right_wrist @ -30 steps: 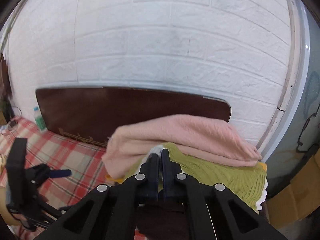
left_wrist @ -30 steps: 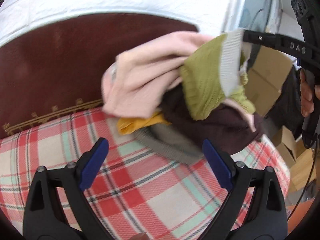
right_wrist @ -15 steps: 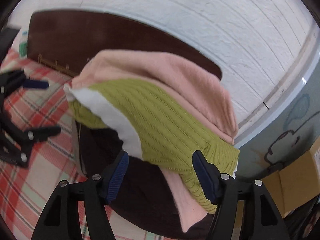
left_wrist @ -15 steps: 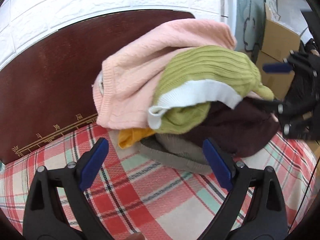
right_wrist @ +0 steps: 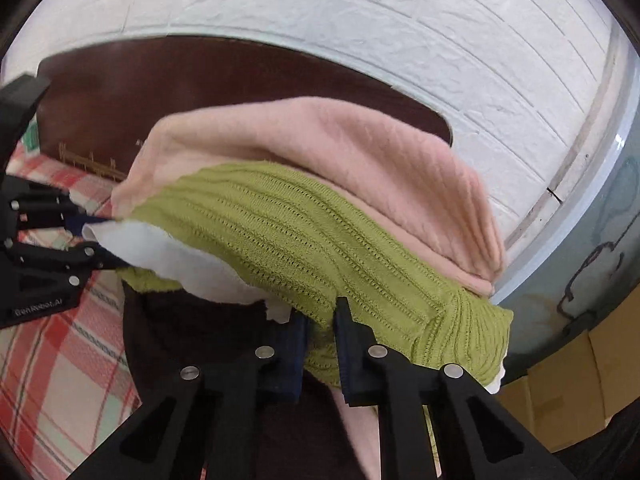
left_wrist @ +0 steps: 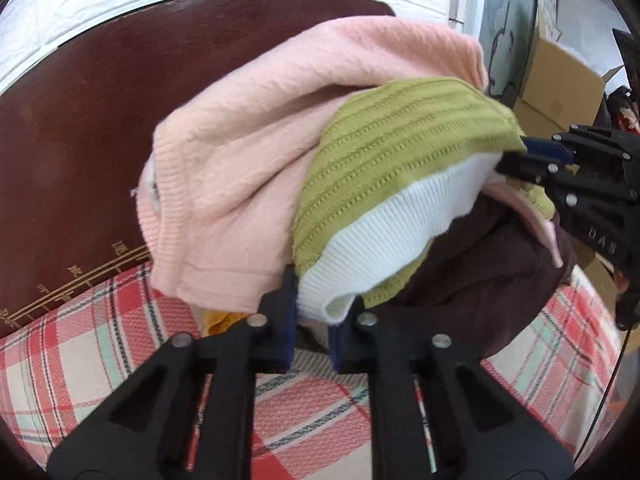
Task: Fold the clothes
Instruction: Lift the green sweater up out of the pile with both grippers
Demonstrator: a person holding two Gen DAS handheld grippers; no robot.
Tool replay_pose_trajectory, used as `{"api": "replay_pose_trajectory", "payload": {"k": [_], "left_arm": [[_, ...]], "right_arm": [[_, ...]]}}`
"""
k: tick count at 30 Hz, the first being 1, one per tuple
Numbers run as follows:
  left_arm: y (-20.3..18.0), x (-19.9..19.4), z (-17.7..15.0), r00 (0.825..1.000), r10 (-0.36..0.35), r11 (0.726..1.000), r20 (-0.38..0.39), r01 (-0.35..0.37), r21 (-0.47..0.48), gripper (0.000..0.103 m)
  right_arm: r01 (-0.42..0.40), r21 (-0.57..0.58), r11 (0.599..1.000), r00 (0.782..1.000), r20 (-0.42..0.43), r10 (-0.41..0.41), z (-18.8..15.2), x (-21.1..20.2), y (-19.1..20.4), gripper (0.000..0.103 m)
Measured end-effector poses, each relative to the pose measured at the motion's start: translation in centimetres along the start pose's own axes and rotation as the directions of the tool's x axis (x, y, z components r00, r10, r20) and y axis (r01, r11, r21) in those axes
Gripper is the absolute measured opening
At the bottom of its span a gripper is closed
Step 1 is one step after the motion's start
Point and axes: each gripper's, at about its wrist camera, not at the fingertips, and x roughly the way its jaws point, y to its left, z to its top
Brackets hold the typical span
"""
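A heap of clothes lies on a plaid bed. On top is a green knit sweater with a white ribbed hem [left_wrist: 400, 168] [right_wrist: 312, 240], beside a pink sweater [left_wrist: 256, 152] [right_wrist: 340, 148] and over a dark brown garment [left_wrist: 480, 272] [right_wrist: 192, 340]. My left gripper [left_wrist: 312, 320] is shut on the sweater's white hem. It also shows in the right wrist view [right_wrist: 100, 244]. My right gripper [right_wrist: 320, 332] is shut on the green knit at the other end. It shows in the left wrist view [left_wrist: 520, 156].
The red plaid bedcover [left_wrist: 120, 344] [right_wrist: 48, 360] meets a dark wooden headboard [left_wrist: 72, 128] [right_wrist: 200, 76] and a white brick wall [right_wrist: 400, 20]. Yellow [left_wrist: 224, 318] and grey clothes lie under the heap. Cardboard boxes [left_wrist: 560, 80] stand right of the bed.
Both grippers were open half a second ago. They have closed on the green sweater, the left on its white hem and the right on its far end.
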Motion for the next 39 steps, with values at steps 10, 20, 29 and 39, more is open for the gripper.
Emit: {"api": "replay_pose_trajectory", "payload": {"k": [10,20,29,39], "left_arm": [[-0.3,1.3,0.5,1.0,-0.002,1.0,-0.021,0.002,0.023,0.015],[-0.1,-1.2,1.8,0.998,-0.055,0.998,0.029,0.055,0.009,0.01],[-1.7,-10.9,2.8,0.952,-0.227,0.974,0.205,0.217,0.069,0.008],[-1.9,-15.4,0.5,0.93,-0.281,0.958,0.235,0.256,0.129,0.008]], "right_arm": [[0.147,-0.178,0.973,0.988,-0.007,-0.151,-0.9,1.4,2.5,0.066],[-0.048,0.01,0.999,0.999,-0.006,0.048,1.8,1.4,-0.7,0.012],[-0.256,0.195,0.947,0.946,0.253,0.204,1.4,-11.0,-5.4,0.006],[-0.476,0.239,0.846,0.823,0.459,0.334,0.4,-20.7,-5.0,0.006]]}}
